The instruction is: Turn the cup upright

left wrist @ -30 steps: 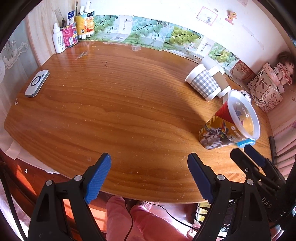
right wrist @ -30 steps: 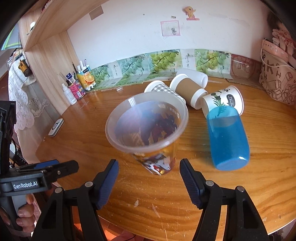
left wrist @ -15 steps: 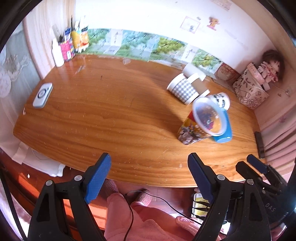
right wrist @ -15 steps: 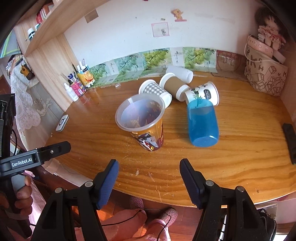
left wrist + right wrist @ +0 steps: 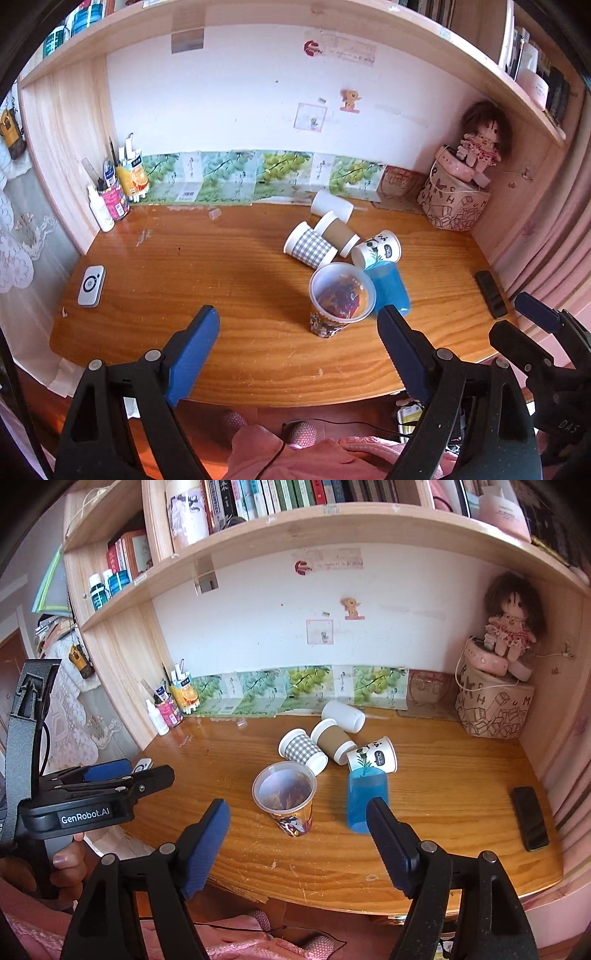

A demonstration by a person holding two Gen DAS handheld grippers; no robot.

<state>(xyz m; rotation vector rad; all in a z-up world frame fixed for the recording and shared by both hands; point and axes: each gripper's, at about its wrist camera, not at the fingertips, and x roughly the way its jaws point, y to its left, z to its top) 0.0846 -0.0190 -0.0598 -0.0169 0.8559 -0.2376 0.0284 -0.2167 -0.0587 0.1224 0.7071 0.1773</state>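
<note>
A clear plastic cup with a colourful printed sleeve [image 5: 339,300] stands upright on the wooden table [image 5: 221,266], mouth up; it also shows in the right wrist view [image 5: 287,797]. A blue cup [image 5: 389,287] [image 5: 366,798] lies on its side just right of it. My left gripper [image 5: 299,354] is open and empty, held back above the table's front edge. My right gripper [image 5: 297,843] is open and empty, also back from the table, well short of the printed cup.
Behind the printed cup lie a checked cup [image 5: 303,748], a brown-sleeved cup [image 5: 332,740], a white cup [image 5: 343,716] and a plant-print cup [image 5: 373,760]. A black phone [image 5: 529,818] lies at the right, a white device [image 5: 91,285] at the left, bottles and pens [image 5: 114,192] at the back left.
Both grippers have pulled back and up from the table, open and empty. The printed cup stays upright in place and now looks much smaller in both views.
</note>
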